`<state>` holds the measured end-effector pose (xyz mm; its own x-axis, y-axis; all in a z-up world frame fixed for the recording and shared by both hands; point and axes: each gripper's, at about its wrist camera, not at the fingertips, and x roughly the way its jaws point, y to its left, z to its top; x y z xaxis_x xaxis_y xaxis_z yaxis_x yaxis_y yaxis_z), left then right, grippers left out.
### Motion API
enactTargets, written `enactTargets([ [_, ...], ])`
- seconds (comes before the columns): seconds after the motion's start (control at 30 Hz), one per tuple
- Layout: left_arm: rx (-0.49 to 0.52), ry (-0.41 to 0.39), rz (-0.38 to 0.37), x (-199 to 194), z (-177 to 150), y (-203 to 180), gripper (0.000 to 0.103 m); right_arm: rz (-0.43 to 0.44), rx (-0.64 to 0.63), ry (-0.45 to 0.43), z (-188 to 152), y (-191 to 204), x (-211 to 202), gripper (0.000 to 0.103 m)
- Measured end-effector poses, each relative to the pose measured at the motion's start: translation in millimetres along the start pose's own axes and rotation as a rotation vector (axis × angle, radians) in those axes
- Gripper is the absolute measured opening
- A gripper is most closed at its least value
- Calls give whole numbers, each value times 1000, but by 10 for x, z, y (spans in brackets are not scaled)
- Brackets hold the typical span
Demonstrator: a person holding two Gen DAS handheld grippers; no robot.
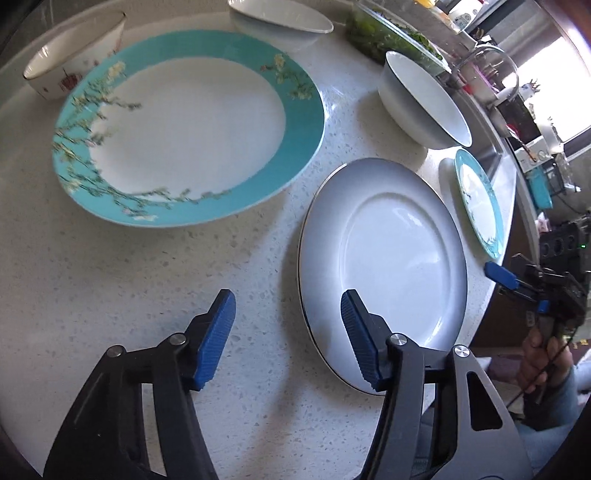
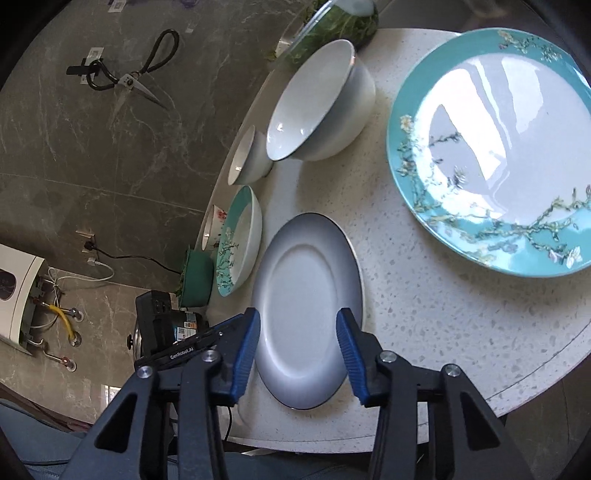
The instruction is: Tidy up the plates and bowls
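Note:
A large teal floral plate (image 1: 192,129) (image 2: 495,147) lies on the speckled white table (image 1: 92,258). A grey-white plate (image 1: 384,266) (image 2: 306,310) lies near the table's edge. A grey-white bowl (image 1: 424,103) (image 2: 321,103) stands behind it. A small teal plate (image 1: 480,203) (image 2: 238,240) lies at the table's rim. My left gripper (image 1: 288,306) is open and empty above the table, its right finger over the grey plate's rim. My right gripper (image 2: 297,325) is open and empty, hovering over the grey plate's near part.
A small painted bowl (image 1: 74,59), a white dish (image 1: 280,16) and a glass dish of greens (image 1: 391,37) (image 2: 332,26) stand at the back. A smaller grey bowl (image 2: 247,158) and a flowered bowl (image 2: 212,225) sit at the table's rim. Scissors (image 2: 122,70) hang on the wall.

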<state>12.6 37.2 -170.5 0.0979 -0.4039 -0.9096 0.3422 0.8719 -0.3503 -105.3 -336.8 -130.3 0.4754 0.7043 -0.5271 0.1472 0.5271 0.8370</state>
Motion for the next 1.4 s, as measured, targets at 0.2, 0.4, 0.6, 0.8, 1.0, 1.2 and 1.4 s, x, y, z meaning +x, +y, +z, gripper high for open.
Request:
enactTargets([
  [0.2, -2, -7, -62, 108, 90, -17, 55, 26, 24, 44, 39, -189, 84, 47],
  [0.4, 42, 16, -46, 146, 182, -102, 55, 31, 34, 65, 80, -251, 207, 45],
  [0.6, 77, 31, -51, 188, 248, -144, 24, 17, 56, 113, 57, -298, 363, 29],
  [0.8, 84, 59, -98, 252, 343, -141, 22, 1, 94, 124, 71, -320, 385, 30],
  [1.0, 5, 100, -178, 268, 406, 27, 23, 6, 156, 94, 82, -296, 380, 47],
  [1.2, -4, 87, -146, 263, 441, 25, 23, -43, 156, 90, 97, -241, 422, 30],
  [1.4, 76, 79, -57, 250, 438, -127, 22, -111, 138, 81, 77, -273, 421, 14],
])
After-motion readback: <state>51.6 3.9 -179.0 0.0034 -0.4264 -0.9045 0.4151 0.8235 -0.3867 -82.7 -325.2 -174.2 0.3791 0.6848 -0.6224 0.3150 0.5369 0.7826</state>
